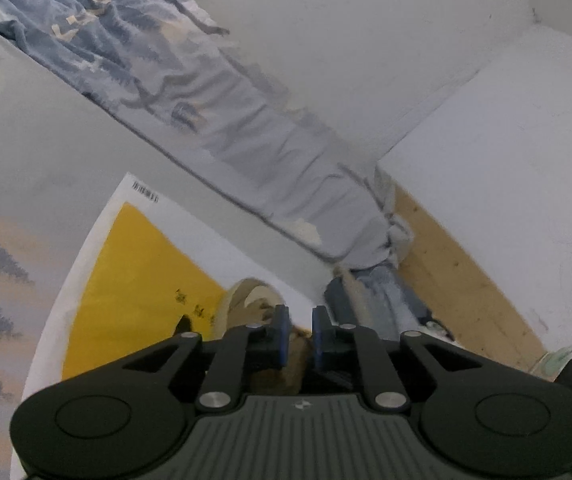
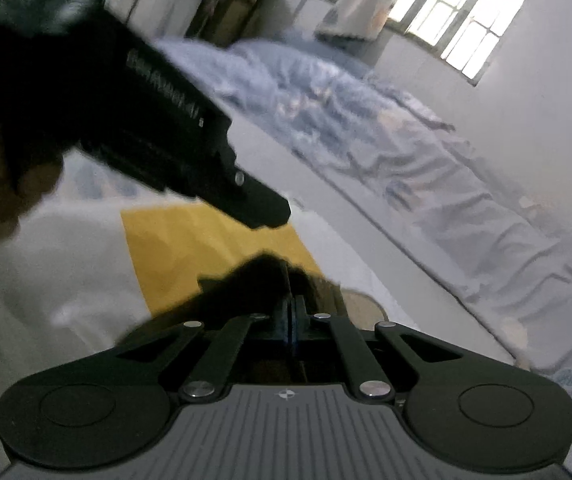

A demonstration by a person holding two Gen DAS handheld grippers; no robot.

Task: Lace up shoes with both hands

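Fingers [image 1: 282, 334] of left gripper [image 1: 301, 334]: narrow gap between the blue pads, nothing clearly pinched; only tan shoe material shows through the gap. Right gripper [image 2: 291, 316]: pads pressed together. A thin dark line [image 2: 286, 280] rises from between them. It may be the lace, but blur prevents a firm call.

Shoe [image 1: 246, 304]: tan, low, pale rim. It sits on the white-and-yellow printed sheet [image 1: 138, 280], at the yellow panel's edge nearest the bedding [image 1: 246, 128], directly ahead of both grippers.

Handling, as judged:
- Shoe looks light, with a soft upper and a stiffer sole, so it will likely slide on the smooth sheet if a lace is tugged sideways.
- Lace is limp and thin, and would slip from flat pads unless clamped fully.
- Best hold is near the lace tip, where it is stiffest, for feeding eyelets.
- Other gripper should steady the upper beside the eyelet row rather than the sole.
- Pull along the shoe's length, in short draws.
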